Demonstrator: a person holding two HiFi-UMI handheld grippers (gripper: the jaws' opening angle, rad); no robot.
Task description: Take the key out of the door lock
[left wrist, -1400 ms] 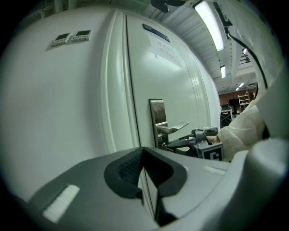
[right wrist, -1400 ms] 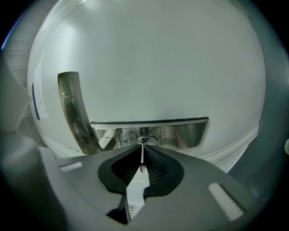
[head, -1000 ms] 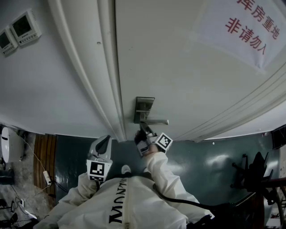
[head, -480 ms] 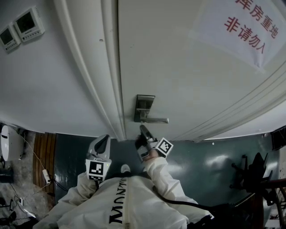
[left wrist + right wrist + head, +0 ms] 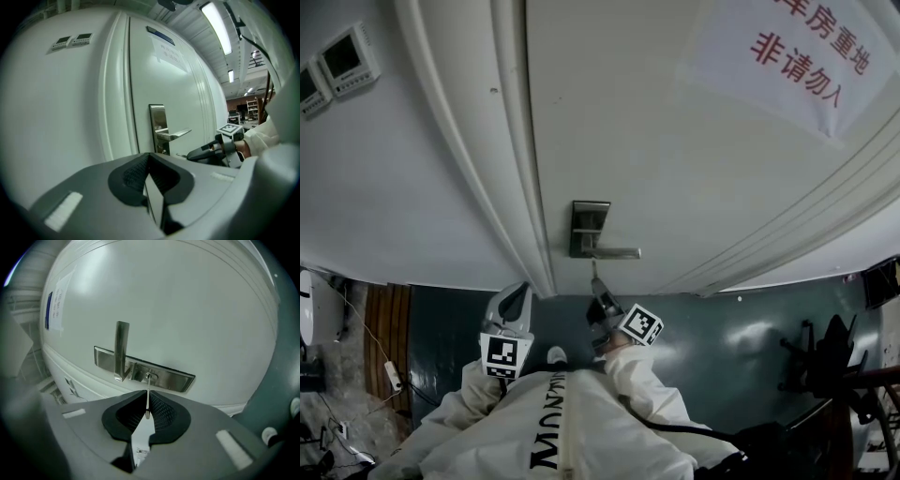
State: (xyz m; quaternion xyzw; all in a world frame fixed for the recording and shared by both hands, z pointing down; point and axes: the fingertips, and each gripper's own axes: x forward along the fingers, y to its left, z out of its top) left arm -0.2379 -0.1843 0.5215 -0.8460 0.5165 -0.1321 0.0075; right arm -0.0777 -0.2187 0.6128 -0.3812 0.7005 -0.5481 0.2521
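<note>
Our right gripper point(image 5: 147, 399) pinches the key point(image 5: 148, 386) tight, low in the middle, its tip by the lock point(image 5: 148, 376). We should pull straight back, not twist, and not let go. Our left gripper point(image 5: 149, 161) is closed and empty.

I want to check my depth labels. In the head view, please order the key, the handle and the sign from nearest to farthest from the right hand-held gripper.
1. Key: between the jaws of the right hand-held gripper.
2. Handle: on the door, just above the key.
3. Sign: far up the door, at the upper right.
</note>
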